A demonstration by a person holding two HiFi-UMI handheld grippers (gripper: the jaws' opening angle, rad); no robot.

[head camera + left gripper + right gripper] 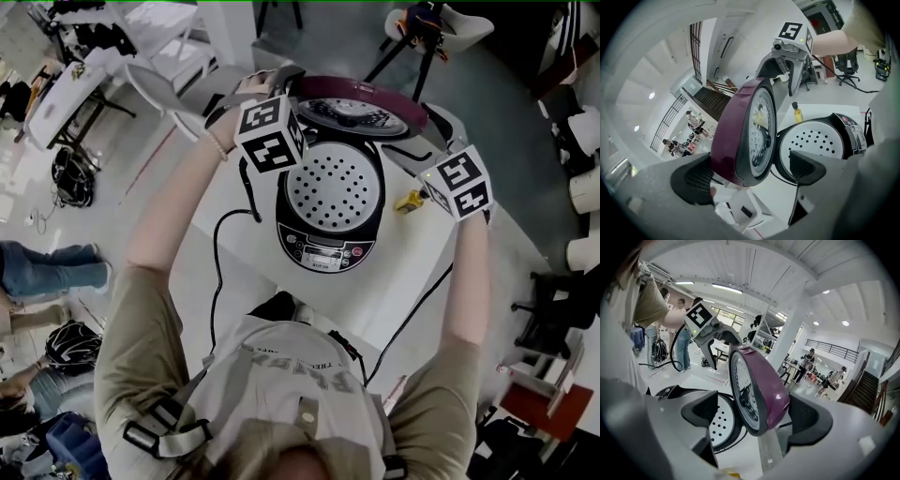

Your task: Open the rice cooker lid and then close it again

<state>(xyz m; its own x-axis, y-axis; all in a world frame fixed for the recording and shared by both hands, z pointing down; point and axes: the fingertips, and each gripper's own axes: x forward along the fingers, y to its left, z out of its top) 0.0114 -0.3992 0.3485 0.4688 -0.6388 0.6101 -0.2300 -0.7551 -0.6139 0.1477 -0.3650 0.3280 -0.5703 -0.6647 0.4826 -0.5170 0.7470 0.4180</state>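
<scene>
The black rice cooker (pixel 328 202) stands on the white table (pixel 417 272) with its maroon lid (pixel 361 105) swung up and upright. A white perforated tray (pixel 330 190) fills its mouth. My left gripper (pixel 281 82) straddles the lid's left edge, my right gripper (pixel 427 133) its right edge. In the left gripper view the lid (pixel 750 136) stands between the wide jaws of the left gripper (pixel 750 176), with a gap on the inner side. In the right gripper view the lid (pixel 757 390) likewise sits between the spread jaws of the right gripper (pixel 757 416). Both are open.
A small yellow bottle (pixel 409 201) stands on the table right of the cooker. A black power cord (pixel 217 272) runs off the cooker's left side toward me. The control panel (pixel 323 255) faces me. Chairs, tables and people fill the room around.
</scene>
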